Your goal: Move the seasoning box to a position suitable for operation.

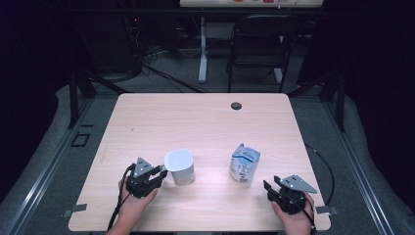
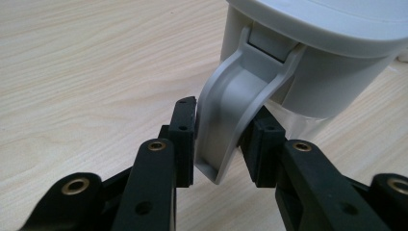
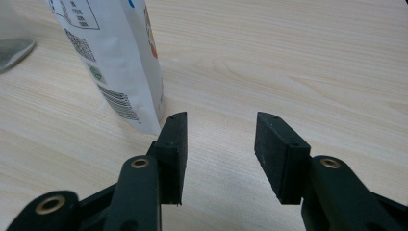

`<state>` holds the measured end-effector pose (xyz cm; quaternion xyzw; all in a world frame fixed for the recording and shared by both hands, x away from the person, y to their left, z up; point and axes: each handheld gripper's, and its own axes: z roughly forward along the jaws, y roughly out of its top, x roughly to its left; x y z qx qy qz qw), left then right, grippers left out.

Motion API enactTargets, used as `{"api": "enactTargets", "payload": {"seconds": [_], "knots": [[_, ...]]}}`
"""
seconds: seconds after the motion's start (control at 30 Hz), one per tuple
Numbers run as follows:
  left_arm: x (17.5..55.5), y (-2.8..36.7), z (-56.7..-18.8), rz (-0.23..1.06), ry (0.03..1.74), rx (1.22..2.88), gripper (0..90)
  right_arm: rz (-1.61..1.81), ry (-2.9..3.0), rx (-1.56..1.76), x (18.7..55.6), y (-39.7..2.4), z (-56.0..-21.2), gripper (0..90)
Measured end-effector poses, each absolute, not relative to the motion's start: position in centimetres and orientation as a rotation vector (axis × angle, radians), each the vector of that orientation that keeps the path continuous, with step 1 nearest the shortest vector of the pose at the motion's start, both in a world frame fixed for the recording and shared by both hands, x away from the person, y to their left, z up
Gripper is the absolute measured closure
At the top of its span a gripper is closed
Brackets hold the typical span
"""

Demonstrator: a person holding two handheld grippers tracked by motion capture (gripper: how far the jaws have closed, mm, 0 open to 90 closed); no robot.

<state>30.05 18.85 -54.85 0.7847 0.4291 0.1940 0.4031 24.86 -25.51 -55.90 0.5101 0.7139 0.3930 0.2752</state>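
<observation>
Wooden table: pouch stands right of jug.

The table is evenly lit from above against dark, murky surroundings; the close views are slightly soft.

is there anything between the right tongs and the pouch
Nothing visible. The right tongs stand open with bare table between the jaws, and the pouch stands just ahead, off to the left jaw's side in the right gripper view. The left tongs are closed on the jug's handle.
</observation>
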Motion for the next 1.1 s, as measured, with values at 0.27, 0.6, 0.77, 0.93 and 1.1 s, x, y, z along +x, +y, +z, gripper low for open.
{"api": "enactTargets", "payload": {"seconds": [0.27,0.6,0.77,0.93,1.1], "knots": [[29.4,18.7,-54.8,0.490,1.079,1.997,68.7,1.059,1.926,1.366,24.8,-25.4,-55.9,55.7],[28.5,18.6,-54.6,0.489,1.046,2.042,69.6,1.058,1.929,1.357,24.7,-25.2,-55.7,55.7],[28.1,18.5,-54.5,0.480,1.022,2.063,69.6,1.062,1.931,1.354,24.7,-25.2,-55.8,55.7],[27.6,18.3,-54.5,0.472,1.008,2.066,69.6,1.073,1.931,1.352,24.7,-25.0,-55.8,55.6],[27.1,18.2,-54.5,0.466,0.991,2.071,69.7,1.080,1.942,1.342,24.5,-24.8,-55.7,55.4]]}}
